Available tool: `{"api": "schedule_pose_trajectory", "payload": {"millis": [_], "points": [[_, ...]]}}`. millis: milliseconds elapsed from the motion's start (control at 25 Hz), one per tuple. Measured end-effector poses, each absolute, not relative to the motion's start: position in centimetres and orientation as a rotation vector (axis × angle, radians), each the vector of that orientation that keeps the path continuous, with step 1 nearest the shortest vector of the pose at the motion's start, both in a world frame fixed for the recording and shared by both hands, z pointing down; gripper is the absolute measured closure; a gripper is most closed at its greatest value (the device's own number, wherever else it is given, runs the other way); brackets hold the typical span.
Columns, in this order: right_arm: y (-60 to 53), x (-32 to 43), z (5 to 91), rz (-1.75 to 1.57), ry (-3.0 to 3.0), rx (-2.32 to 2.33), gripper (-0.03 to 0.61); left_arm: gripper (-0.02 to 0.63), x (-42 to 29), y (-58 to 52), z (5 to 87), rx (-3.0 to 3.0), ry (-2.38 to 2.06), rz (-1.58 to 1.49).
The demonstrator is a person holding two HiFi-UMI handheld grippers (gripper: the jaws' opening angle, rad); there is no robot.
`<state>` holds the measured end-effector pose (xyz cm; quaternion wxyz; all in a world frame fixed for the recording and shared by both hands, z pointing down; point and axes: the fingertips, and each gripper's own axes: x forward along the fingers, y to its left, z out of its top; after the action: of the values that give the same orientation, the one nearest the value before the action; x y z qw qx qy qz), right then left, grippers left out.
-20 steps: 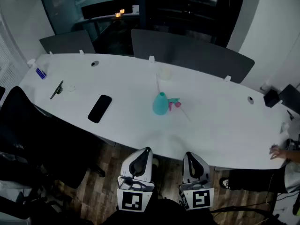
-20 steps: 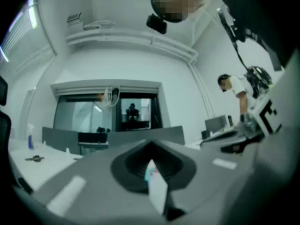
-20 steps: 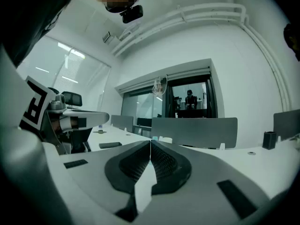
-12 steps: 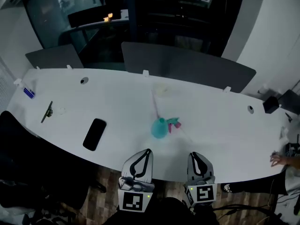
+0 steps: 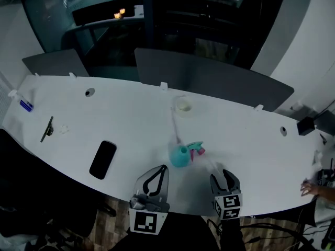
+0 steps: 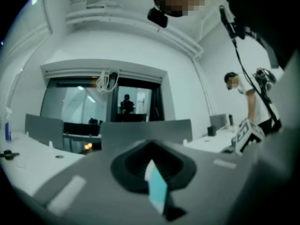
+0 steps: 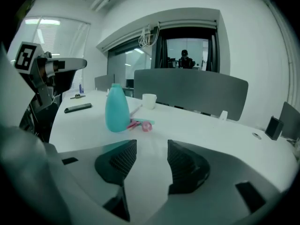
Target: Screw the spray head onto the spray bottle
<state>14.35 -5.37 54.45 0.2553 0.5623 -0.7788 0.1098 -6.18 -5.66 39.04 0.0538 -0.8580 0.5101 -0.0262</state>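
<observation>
A teal spray bottle (image 5: 179, 156) stands upright, without its head, on the white table (image 5: 120, 119). In the right gripper view the bottle (image 7: 116, 108) is ahead and to the left. The pink and teal spray head (image 5: 196, 149) lies on the table against the bottle's right side, and its tube runs off to the right. My left gripper (image 5: 152, 182) hovers over the near table edge, shut and empty, and in its own view the left gripper (image 6: 152, 162) tilts upward. My right gripper (image 5: 225, 183) is open, nothing between its jaws, a short way from the spray head (image 7: 141, 124).
A white cup (image 5: 183, 104) stands behind the bottle. A black phone (image 5: 103, 159) lies to the left, with a dark pen-like tool (image 5: 47, 128) farther left. Grey dividers (image 5: 209, 80) line the far edge. A person's hand (image 5: 313, 175) rests at the right end.
Both grippers have come forward from below the table edge to over it, closer to the bottle. The bottle and spray head have not moved on the table.
</observation>
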Motion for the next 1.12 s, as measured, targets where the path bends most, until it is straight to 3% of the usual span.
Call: {"api": "schedule_pose_trajectory", "payload": {"millis": [440,480,560,840,1120], "points": [[-8.6,12.8,57.0,0.333,-2.189,1.294,0.399,0.609,-6.6,-7.9,38.1,-2.534,1.675,-0.09],[-8.7,12.6,57.1,0.339,-2.195,1.283,0.415,0.609,-6.6,-8.1,38.1,-2.535,1.685,-0.079],[-8.8,12.2,57.1,0.34,-2.206,1.267,0.549,0.609,-6.5,-8.2,38.2,-2.526,1.676,-0.095],[-8.6,12.1,55.9,0.335,-2.282,1.282,0.555,0.609,-5.8,-8.5,37.8,-2.553,1.702,-0.059],[-9.4,14.2,48.6,0.206,-2.392,1.501,0.555,0.609,-3.7,-8.4,36.2,-2.677,1.628,0.068]]}}
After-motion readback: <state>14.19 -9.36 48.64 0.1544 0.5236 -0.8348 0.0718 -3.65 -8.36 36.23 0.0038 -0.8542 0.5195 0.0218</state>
